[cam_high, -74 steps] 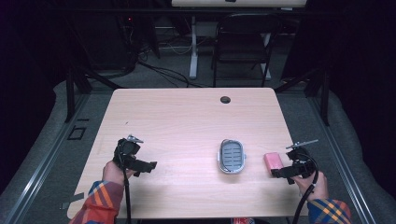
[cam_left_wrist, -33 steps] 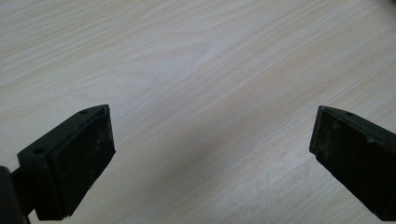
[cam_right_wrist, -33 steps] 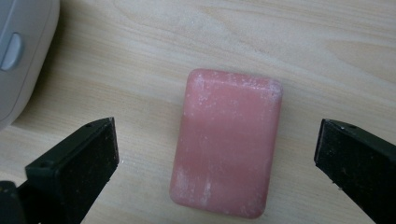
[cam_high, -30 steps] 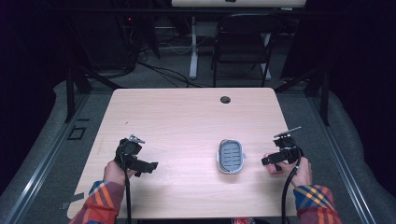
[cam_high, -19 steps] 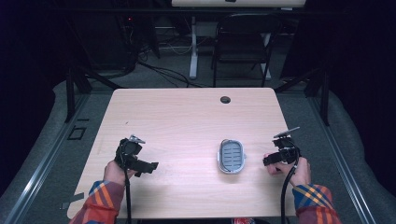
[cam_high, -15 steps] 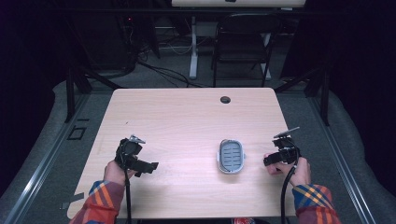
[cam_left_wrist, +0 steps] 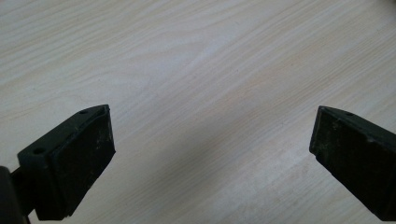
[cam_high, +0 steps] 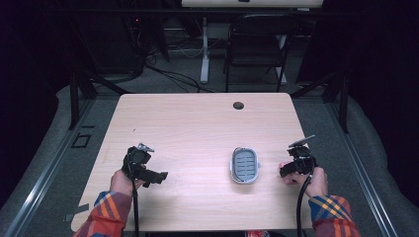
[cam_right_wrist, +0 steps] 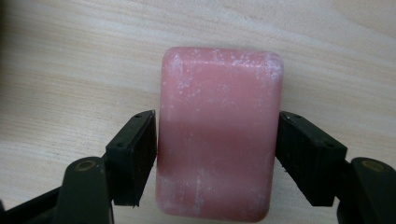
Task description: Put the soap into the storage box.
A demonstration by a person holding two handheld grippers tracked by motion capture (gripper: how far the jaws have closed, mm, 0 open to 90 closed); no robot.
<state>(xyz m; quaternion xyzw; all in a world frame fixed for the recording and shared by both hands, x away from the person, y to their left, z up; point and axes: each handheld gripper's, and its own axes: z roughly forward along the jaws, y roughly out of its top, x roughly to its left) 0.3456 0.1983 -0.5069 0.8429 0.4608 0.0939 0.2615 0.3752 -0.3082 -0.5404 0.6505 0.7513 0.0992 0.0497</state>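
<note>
My right gripper (cam_right_wrist: 217, 154) pinches the pink soap (cam_right_wrist: 219, 130) squarely by its long sides at the tabletop's (cam_high: 197, 128) right edge, so I should lift level toward the soap dish (cam_high: 245, 165), left fingers (cam_left_wrist: 74, 158) spread idle.

From above, the right claw (cam_high: 285, 171) is covering the pink bar (cam_right_wrist: 217, 133), and the frame's bottom edge is cutting off both plaid sleeves (cam_high: 104, 215). The grey dish's (cam_high: 244, 165) slats are looking too small to count.

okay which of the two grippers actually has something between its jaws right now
The right gripper: its jaws sit against both sides of a pink soap bar. The left gripper stands wide open over bare table.
</note>
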